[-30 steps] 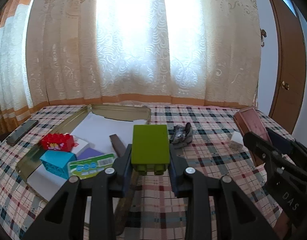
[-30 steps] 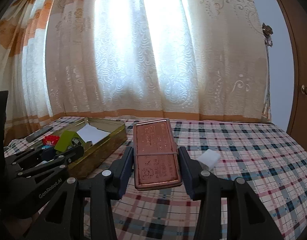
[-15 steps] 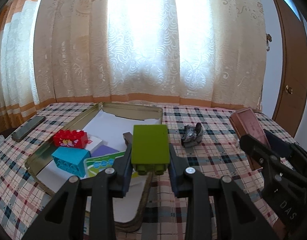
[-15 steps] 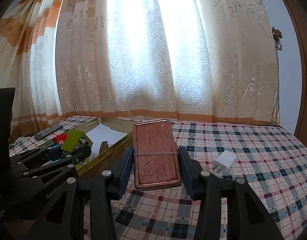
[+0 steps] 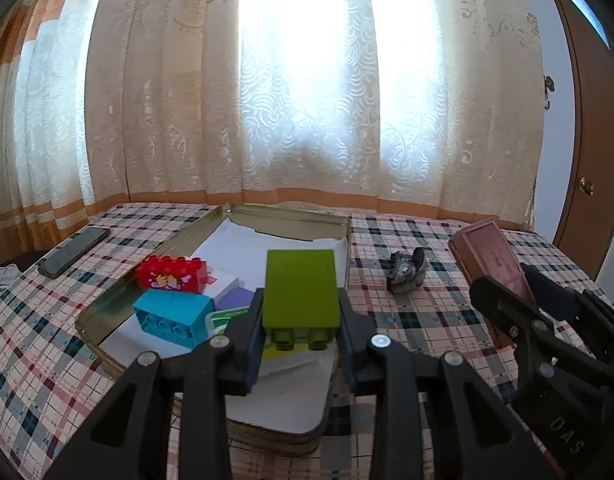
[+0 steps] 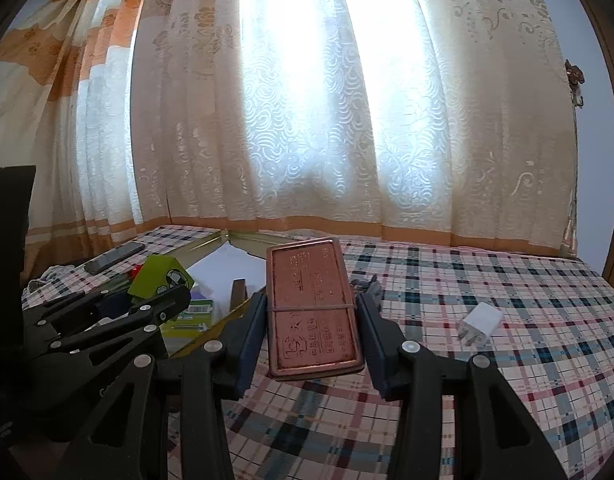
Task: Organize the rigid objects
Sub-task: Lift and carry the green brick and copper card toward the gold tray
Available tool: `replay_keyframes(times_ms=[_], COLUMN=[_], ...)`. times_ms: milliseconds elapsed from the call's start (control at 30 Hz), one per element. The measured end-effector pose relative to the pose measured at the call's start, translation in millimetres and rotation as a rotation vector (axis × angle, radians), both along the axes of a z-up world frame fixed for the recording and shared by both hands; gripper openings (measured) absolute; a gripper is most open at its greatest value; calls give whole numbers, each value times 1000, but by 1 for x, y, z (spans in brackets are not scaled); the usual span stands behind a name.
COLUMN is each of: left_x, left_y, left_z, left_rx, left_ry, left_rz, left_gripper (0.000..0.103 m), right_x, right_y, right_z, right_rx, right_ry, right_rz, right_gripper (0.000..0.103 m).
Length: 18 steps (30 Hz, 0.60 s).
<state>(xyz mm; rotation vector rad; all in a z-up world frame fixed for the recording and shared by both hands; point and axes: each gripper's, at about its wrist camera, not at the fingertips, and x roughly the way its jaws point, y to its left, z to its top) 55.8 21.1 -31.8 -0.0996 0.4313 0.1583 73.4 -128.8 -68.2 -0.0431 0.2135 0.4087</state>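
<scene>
My left gripper [image 5: 301, 320] is shut on a green toy brick [image 5: 301, 288] and holds it above the near end of an open gold tin [image 5: 291, 220]. In the tin lie a red brick [image 5: 171, 276], a blue brick [image 5: 171, 318], white paper and cards. My right gripper [image 6: 313, 330] is shut on a flat copper-coloured tin [image 6: 313, 304] with a rubber band, held above the plaid cloth right of the gold tin [image 6: 203, 340]. The copper tin [image 5: 491, 256] and the right gripper [image 5: 547, 328] show in the left wrist view, the green brick [image 6: 159, 276] in the right.
A small grey crumpled object [image 5: 405, 272] lies on the plaid cloth right of the gold tin. A white charger plug [image 6: 479, 322] lies further right. A black phone [image 5: 73, 252] lies at the far left. Curtains close off the back, a wooden door [image 5: 587, 160] stands right.
My left gripper has carried the green brick forward and left, over the gold tin's near end. My right gripper has moved left with the copper tin, nearer the gold tin.
</scene>
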Motion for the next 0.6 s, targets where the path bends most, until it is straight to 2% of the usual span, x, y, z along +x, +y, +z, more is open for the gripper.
replay_keyframes(times_ms=[367, 600], left_x=[-7, -10], left_y=[16, 41], left_z=[0, -2], left_rx=[-14, -13], left_ry=[1, 22], left_rz=[16, 58], left_gripper=[31, 30], right_x=[-1, 4], right_y=[17, 34], right_z=[-1, 0], right_rx=[-13, -32], right_ry=[9, 32], right_rz=[36, 76], right_gripper=[48, 48])
